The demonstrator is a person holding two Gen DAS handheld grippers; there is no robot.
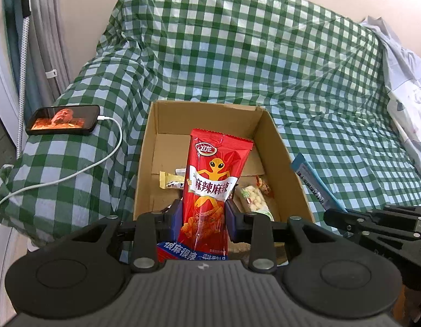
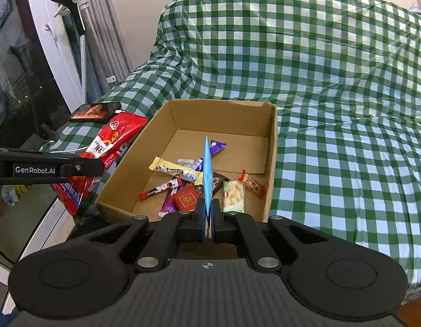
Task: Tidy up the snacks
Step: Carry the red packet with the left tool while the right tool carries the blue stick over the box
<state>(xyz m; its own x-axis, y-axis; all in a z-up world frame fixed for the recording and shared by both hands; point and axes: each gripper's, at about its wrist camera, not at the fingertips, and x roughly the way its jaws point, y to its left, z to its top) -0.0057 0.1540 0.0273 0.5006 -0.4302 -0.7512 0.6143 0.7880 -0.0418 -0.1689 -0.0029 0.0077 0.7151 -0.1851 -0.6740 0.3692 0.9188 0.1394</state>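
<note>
My left fingers (image 1: pixel 202 215) clamp the red snack bag (image 1: pixel 210 185) upright over the cardboard box (image 1: pixel 145 160) on the bed, ready to drop. My right fingers (image 2: pixel 208 218) pinch the blue packet (image 2: pixel 207 174) edge-on above the same box.

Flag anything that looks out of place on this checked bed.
A black phone lies lit and charging on the green checked cover, left of the open cardboard box holding the snacks; it is the one non-snack item.
</note>
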